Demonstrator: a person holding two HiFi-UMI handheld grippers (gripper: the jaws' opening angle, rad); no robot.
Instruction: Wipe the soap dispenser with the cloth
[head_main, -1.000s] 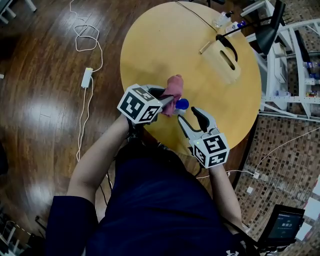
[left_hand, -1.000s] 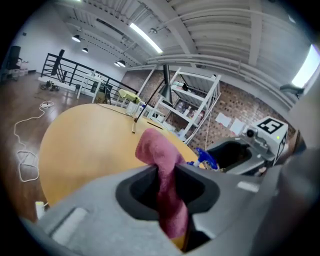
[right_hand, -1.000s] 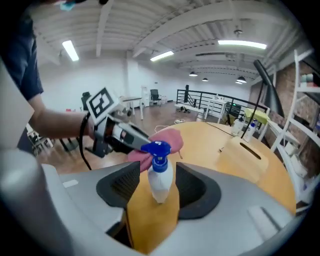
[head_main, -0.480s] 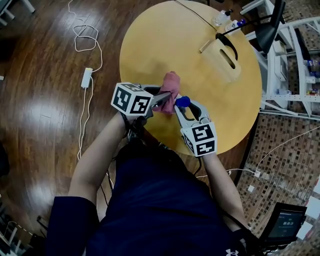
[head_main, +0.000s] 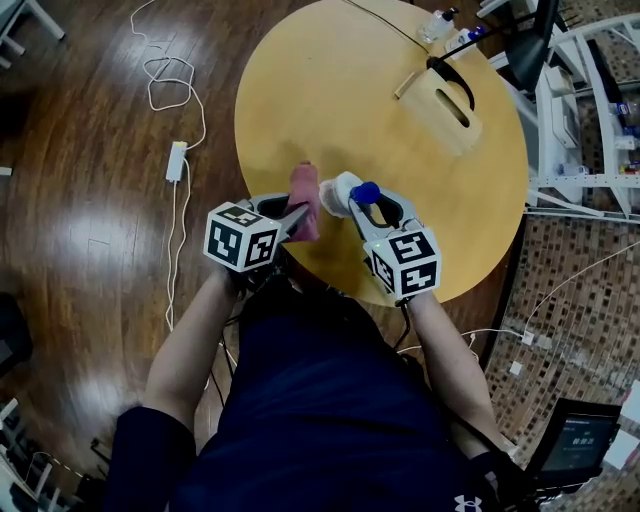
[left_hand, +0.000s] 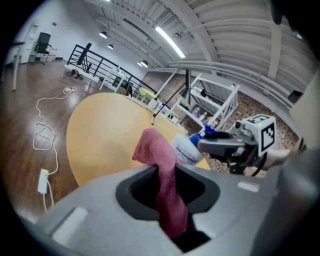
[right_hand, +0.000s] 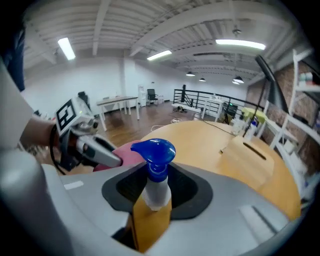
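The soap dispenser (head_main: 345, 192) has a blue pump head and a pale body, and it leans near the front edge of the round wooden table (head_main: 340, 90). My right gripper (head_main: 368, 205) has the dispenser's neck (right_hand: 159, 150) between its jaws, which are closing and press on it. My left gripper (head_main: 298, 213) is shut on a pink cloth (head_main: 305, 200), just left of the dispenser. In the left gripper view the cloth (left_hand: 160, 165) stands up from the jaws. Behind it is the dispenser (left_hand: 187, 149).
A wooden box with a slot (head_main: 445, 110) lies at the table's far right. Small bottles (head_main: 440, 25) stand at the far edge. A white shelf rack (head_main: 580, 110) is to the right of the table. A cable and power strip (head_main: 175, 155) lie on the floor at left.
My right gripper moved up to the dispenser and closed round its neck. My left gripper carried the cloth leftward and nearer the table's front edge, off the dispenser.
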